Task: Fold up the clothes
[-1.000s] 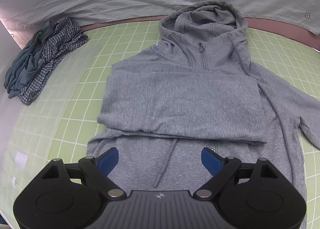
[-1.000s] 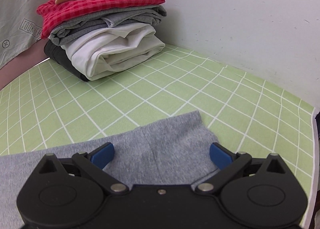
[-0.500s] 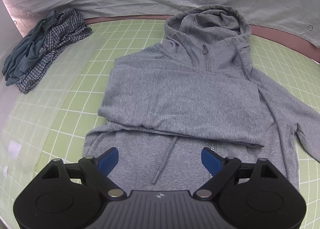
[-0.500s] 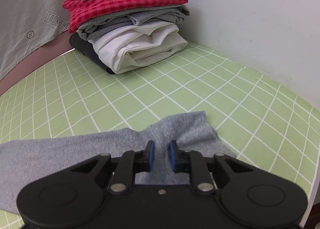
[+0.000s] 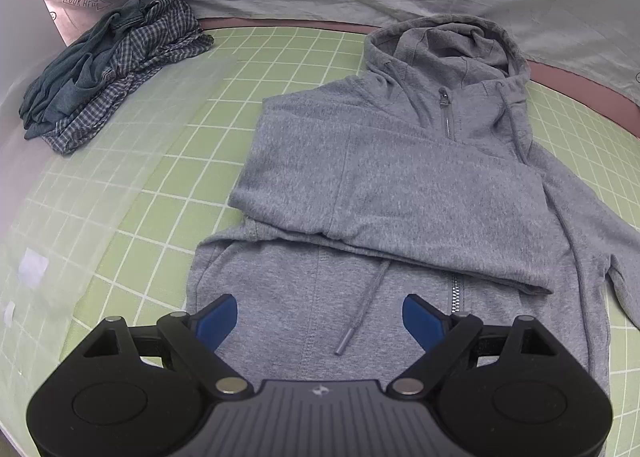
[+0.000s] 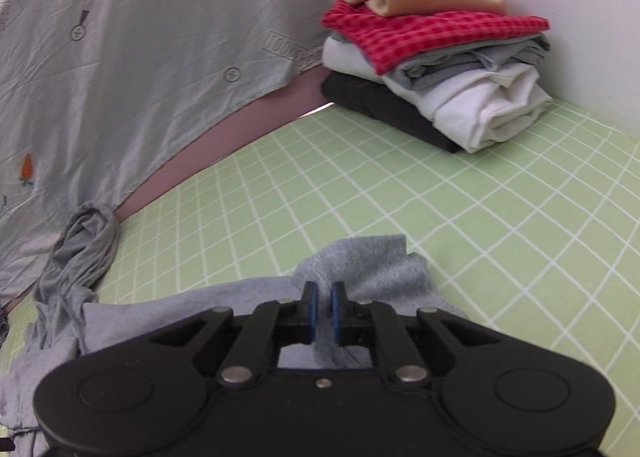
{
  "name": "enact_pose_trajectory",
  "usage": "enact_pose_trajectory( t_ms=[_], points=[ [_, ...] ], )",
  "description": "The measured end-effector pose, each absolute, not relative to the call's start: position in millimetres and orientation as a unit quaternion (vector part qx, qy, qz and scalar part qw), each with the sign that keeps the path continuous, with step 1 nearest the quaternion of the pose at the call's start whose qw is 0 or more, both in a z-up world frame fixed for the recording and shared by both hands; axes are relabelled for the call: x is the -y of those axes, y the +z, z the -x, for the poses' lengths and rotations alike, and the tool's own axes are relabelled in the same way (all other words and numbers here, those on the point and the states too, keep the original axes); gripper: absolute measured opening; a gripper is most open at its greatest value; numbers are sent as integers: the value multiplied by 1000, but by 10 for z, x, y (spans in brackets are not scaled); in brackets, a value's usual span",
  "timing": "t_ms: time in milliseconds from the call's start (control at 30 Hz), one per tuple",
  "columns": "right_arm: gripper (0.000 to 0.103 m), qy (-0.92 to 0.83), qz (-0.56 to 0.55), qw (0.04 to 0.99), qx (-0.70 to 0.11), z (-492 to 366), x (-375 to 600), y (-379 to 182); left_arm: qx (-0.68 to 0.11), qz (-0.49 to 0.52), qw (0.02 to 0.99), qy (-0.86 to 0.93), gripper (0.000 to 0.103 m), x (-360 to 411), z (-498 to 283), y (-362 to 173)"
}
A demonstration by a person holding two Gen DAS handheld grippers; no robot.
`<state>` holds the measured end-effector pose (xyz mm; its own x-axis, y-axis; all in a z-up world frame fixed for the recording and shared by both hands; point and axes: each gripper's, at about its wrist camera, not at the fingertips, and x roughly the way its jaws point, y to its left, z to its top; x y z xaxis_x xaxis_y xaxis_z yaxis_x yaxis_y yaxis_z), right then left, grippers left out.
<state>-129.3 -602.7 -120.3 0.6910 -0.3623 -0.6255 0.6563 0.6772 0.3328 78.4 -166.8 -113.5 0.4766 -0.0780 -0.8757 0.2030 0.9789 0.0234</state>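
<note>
A second ago the right gripper (image 6: pixel 324 307) stood wide open over the flat cuff of the grey hoodie's (image 5: pixel 400 193) sleeve (image 6: pixel 360 261); now its blue pads are pressed together on that cuff, the fabric is bunched up off the green grid mat (image 6: pixel 500 225), and the view has swung so the hood (image 6: pixel 86 241) shows at the left. The left gripper (image 5: pixel 320 317) has shifted only a little, and the hoodie now sits more to the right in its view.

The left wrist view alone shows the whole hoodie: lying face up on the mat, zipper closed, one sleeve folded across the chest, the drawstring tip (image 5: pixel 344 343) between the spread blue pads, which hover over the hem and grip nothing. Well left of the hoodie lies a crumpled heap of blue checked clothes (image 5: pixel 108 73).

The right wrist view alone shows a stack of folded clothes (image 6: pixel 440 69) against the white wall, far beyond the pinched cuff. A grey printed sheet (image 6: pixel 140 57) hangs behind the hoodie.
</note>
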Motion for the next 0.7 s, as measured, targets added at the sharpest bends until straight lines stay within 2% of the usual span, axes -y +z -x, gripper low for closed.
enact_pose_trajectory(
  t_ms=[200,400,433,467,533,700],
  points=[
    [8,-187,-289,907,-243,646,5466,-899,-505,-52,859,-70,90,1535,-786,-1147],
    [10,-77,-248,935,-242,171,4706,-544,-503,-50,861,-60,90,1463,-828,-1139],
    [15,-72,-234,938,-247,124,4626,-541,-502,-52,861,-60,90,1463,-829,-1132],
    [27,-74,-220,939,-253,96,4566,-550,-500,-53,862,-60,90,1465,-828,-1125],
    [44,-87,-207,939,-262,101,4541,-576,-499,-55,862,-60,90,1480,-826,-1121],
    [50,-142,-233,924,-267,344,4792,-702,-503,-63,859,-72,90,1604,-826,-1138]
  ],
)
